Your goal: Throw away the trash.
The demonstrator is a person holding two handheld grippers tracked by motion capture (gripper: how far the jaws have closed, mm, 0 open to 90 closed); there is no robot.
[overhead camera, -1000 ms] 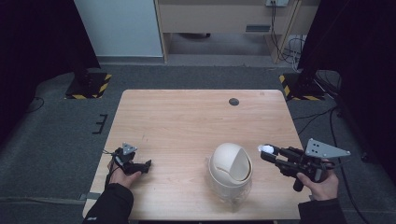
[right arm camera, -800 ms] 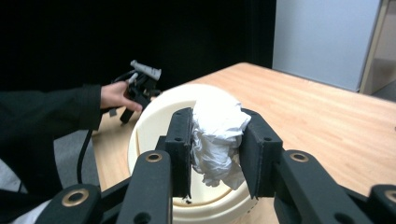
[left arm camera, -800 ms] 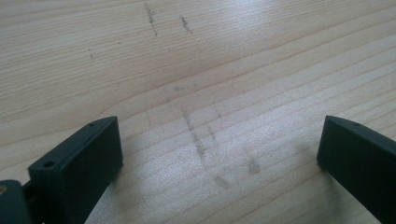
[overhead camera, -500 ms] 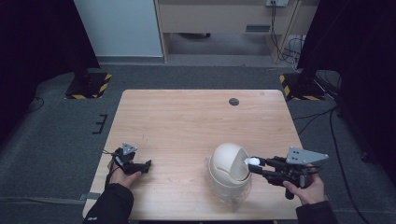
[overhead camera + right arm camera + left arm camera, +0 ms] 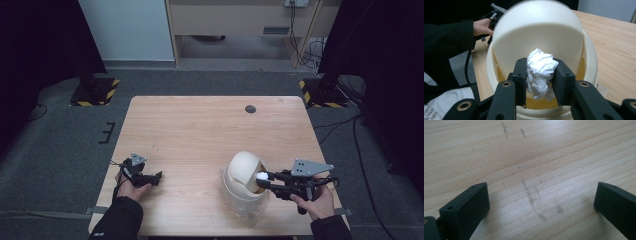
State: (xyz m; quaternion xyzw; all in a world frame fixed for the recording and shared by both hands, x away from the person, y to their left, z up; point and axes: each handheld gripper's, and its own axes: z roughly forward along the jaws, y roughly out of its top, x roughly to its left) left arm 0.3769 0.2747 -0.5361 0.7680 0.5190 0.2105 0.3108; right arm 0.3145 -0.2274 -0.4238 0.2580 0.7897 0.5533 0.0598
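While the right tool [image 5: 264, 179] pinches a crumpled paper wad [image 5: 540, 68] at the swing lid of the cream bin [image 5: 242, 172], the bin's opening lies dead ahead at twelve o'clock; the left tool [image 5: 152, 177] rests spread on the table [image 5: 200, 130], well apart at nine o'clock.

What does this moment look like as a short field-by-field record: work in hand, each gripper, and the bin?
work: putting a crumpled paper wad into a cream swing-lid bin
right gripper: shut on the wad, at the bin's flap
left gripper: open, holding nothing, low over the table
bin: upright, near the table's front edge
wad: not yet released
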